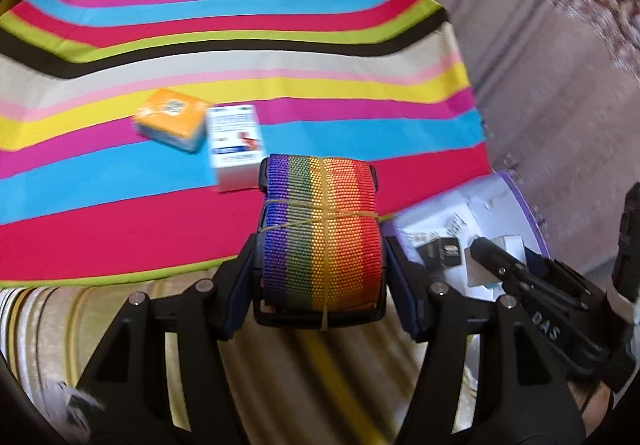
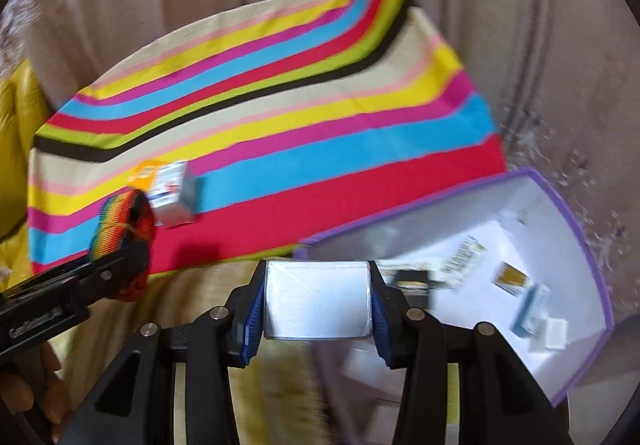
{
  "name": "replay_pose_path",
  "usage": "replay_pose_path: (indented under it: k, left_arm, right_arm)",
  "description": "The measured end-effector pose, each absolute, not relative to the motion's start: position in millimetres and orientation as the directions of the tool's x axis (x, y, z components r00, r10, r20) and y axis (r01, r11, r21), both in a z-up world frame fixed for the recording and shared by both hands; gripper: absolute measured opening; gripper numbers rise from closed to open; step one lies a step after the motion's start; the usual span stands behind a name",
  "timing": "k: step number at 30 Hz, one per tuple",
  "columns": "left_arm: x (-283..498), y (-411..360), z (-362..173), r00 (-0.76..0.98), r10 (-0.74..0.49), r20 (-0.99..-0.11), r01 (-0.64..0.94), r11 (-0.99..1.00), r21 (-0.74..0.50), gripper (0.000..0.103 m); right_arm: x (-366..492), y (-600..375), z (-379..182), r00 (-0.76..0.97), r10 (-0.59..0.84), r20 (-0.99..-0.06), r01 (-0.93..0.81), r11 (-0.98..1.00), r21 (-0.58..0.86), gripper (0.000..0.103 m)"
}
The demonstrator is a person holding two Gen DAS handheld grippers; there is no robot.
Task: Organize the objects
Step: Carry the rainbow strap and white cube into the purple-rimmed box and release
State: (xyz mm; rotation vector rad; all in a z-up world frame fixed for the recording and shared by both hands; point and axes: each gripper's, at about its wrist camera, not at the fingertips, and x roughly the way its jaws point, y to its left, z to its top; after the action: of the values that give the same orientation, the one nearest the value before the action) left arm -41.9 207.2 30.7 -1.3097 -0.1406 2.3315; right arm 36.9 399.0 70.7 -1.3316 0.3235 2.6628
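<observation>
A: Left gripper [image 1: 322, 245] pinching the strap roll [image 1: 320, 237] by its sides, up off the striped cloth [image 1: 160, 229].
B: Feel?
A: Prob light, springy webbing; rubber bands keep it bundled. Rainbow weave, black buckle.
B: Right gripper [image 2: 318, 297]?
A: Clamped on a pouch [image 2: 318, 299], white, glossy, likely slippery, near the purple-edged box [image 2: 576, 213]. Orange box [image 1: 170, 119] + white box [image 1: 236, 145] on the cloth.
</observation>
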Motion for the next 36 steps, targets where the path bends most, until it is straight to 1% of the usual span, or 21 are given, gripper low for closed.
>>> replay_pose_path:
  k: [8, 15, 19, 23, 24, 25, 27, 28, 29, 31, 35, 36]
  left_arm:
    - [-31, 262, 30, -0.378, 0.5, -0.779, -0.474, -0.828, -0.302, 0.063]
    - [-23, 315, 26, -0.288, 0.551, -0.783, -0.573, -0.755, -0.32, 0.063]
    - [-21, 343, 22, -0.235, 0.58, -0.78, -0.613, -0.711, -0.344, 0.063]
    - [-17, 359, 21, -0.175, 0.632, -0.755, -0.647, -0.652, -0.395, 0.064]
    - [-16, 362, 21, -0.165, 0.639, -0.752, -0.656, -0.64, -0.4, 0.066]
    - [-15, 364, 21, -0.157, 0.642, -0.751, -0.66, -0.633, -0.403, 0.071]
    - [-15, 363, 22, -0.163, 0.642, -0.75, -0.657, -0.638, -0.403, 0.075]
    - [-17, 361, 22, -0.165, 0.643, -0.748, -0.648, -0.642, -0.409, 0.075]
    - [-18, 359, 22, -0.167, 0.645, -0.746, -0.638, -0.647, -0.417, 0.076]
    - [-22, 354, 22, -0.173, 0.647, -0.743, -0.616, -0.66, -0.431, 0.076]
    - [-26, 343, 22, -0.194, 0.642, -0.742, -0.588, -0.681, -0.436, 0.076]
    - [-27, 341, 21, -0.2, 0.637, -0.745, -0.579, -0.69, -0.434, 0.076]
  right_arm:
    - [67, 460, 59, -0.548, 0.139, -0.825, -0.377, -0.921, 0.095, 0.046]
    - [81, 498, 53, -0.512, 0.207, -0.834, -0.459, -0.886, 0.062, 0.046]
    - [85, 511, 52, -0.496, 0.234, -0.836, -0.496, -0.867, 0.051, 0.046]
    - [89, 519, 53, -0.489, 0.251, -0.835, -0.52, -0.853, 0.048, 0.046]
    - [89, 521, 52, -0.488, 0.25, -0.836, -0.523, -0.851, 0.051, 0.046]
    - [90, 523, 52, -0.486, 0.249, -0.838, -0.527, -0.848, 0.053, 0.046]
    - [92, 525, 51, -0.482, 0.249, -0.84, -0.536, -0.842, 0.058, 0.05]
    - [92, 526, 51, -0.48, 0.25, -0.841, -0.539, -0.84, 0.058, 0.054]
    - [93, 524, 51, -0.479, 0.252, -0.841, -0.541, -0.839, 0.057, 0.057]
    - [93, 523, 50, -0.481, 0.248, -0.841, -0.537, -0.842, 0.059, 0.06]
    - [92, 518, 52, -0.487, 0.232, -0.842, -0.523, -0.849, 0.069, 0.069]
    - [91, 517, 52, -0.489, 0.23, -0.841, -0.52, -0.851, 0.07, 0.07]
